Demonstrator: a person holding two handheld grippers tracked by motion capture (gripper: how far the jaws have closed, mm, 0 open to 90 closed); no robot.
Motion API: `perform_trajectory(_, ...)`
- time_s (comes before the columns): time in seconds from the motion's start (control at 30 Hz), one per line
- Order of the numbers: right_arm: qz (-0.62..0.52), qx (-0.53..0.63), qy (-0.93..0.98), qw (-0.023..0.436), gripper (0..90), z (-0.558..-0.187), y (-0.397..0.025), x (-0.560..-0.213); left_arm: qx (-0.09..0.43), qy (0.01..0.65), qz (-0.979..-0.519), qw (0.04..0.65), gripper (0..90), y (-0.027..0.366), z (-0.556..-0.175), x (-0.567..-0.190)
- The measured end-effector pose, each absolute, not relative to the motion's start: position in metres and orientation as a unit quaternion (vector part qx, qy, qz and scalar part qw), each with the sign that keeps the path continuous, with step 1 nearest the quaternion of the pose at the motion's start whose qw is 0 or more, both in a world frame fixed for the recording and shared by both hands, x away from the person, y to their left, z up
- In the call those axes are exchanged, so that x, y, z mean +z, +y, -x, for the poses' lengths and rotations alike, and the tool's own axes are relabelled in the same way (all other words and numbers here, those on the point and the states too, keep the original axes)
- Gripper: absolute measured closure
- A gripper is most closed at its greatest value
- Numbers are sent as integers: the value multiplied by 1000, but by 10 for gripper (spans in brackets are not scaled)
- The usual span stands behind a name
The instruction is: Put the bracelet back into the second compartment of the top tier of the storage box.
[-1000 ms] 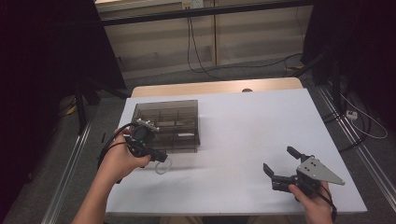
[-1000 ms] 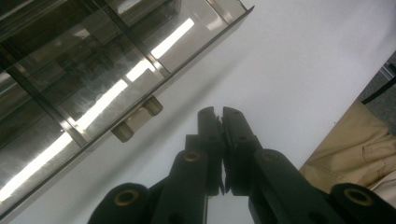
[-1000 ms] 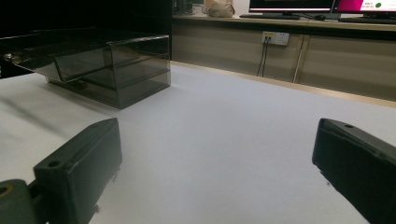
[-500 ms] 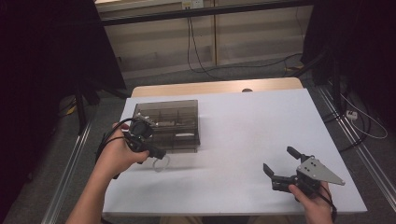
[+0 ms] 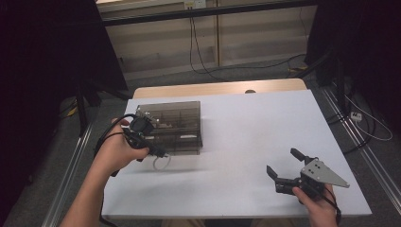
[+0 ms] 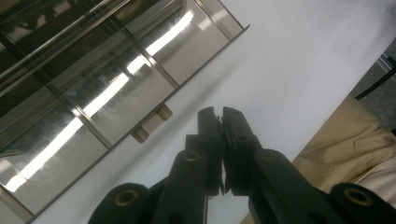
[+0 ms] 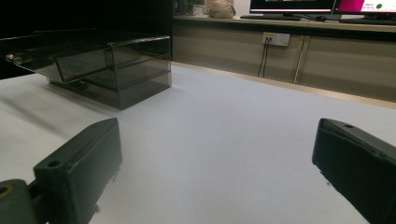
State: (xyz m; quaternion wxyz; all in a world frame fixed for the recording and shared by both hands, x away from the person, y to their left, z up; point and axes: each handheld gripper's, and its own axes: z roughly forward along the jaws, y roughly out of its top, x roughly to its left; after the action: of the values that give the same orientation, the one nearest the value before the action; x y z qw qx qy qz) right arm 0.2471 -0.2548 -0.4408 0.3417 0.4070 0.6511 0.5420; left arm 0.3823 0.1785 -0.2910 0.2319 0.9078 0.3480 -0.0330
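Observation:
A smoked, see-through drawer box (image 5: 172, 126) stands on the white table (image 5: 255, 127) at its left. My left gripper (image 5: 162, 153) is held at the box's front left corner, pointing down at the table. In the left gripper view the left gripper (image 6: 221, 115) has its jaws pressed together with nothing seen between them, just off a drawer front and its small pale handle (image 6: 152, 123). The right gripper (image 5: 283, 161) rests open near the front right edge. The right gripper view shows the box (image 7: 107, 67) far off to the left, one drawer pulled out.
A thin white loop (image 5: 161, 164) lies on the table just under the left gripper. Cables run over the floor behind the table. Metal rails flank both table sides. The person's tan trousers (image 6: 357, 140) are at the front edge.
The left hand has turned and drawn the left gripper slightly up and back along the box's front corner. The right gripper has stayed put.

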Motion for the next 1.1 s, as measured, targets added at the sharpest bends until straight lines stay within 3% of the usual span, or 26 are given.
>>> perform_trajectory(1.1,-405,540,653,342,11,-247,-254,-441,-28,353,-906,232,875,177,-392,-264)
